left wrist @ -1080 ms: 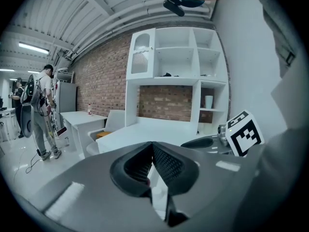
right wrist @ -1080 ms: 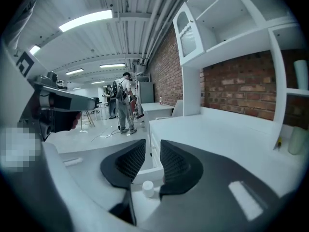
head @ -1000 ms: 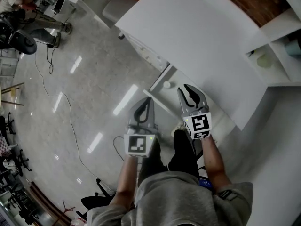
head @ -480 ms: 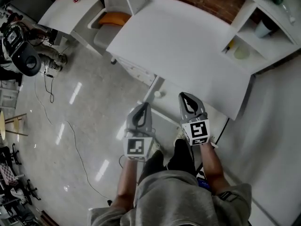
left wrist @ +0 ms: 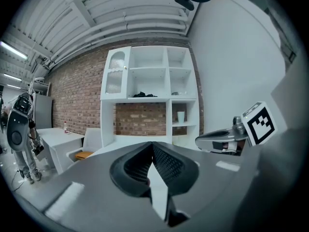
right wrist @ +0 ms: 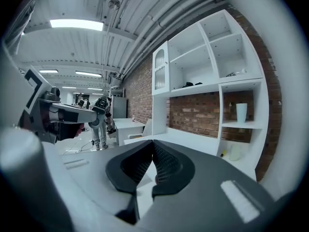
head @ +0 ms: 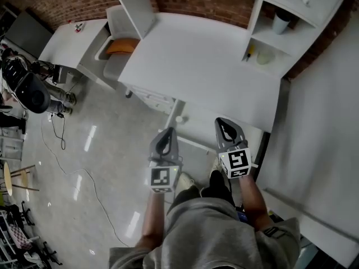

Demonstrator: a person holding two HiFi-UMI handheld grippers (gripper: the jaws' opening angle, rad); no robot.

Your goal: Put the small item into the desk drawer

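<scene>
**A:** Since the small item [head: 179,119] looks like it's already sitting in the desk drawer [head: 199,128], what's actually left to do, from where you're standing?

**B:** Pretty much just shutting it, I'd guess. The drawer's pulled out from under the front edge of the desk [head: 196,60], and the little white round thing is inside at the left end. Both grippers are on the person's side of the drawer, not touching it as far as I can tell. The left gripper [head: 166,131] has its jaws pressed together with nothing in them. Same deal for the right gripper [head: 222,121]: closed up and empty.

**A:** So which one does the pushing?

**B:** The right one looks lined up nearer the middle of the drawer front, so I'd go with that. Put the closed tips flat against the front and push slow and straight. Go off-centre and the drawer could rack in its runners. Shove it hard and that round thing probably rolls around. I'd also keep the left one clear of the gap so it doesn't get pinched.
</scene>
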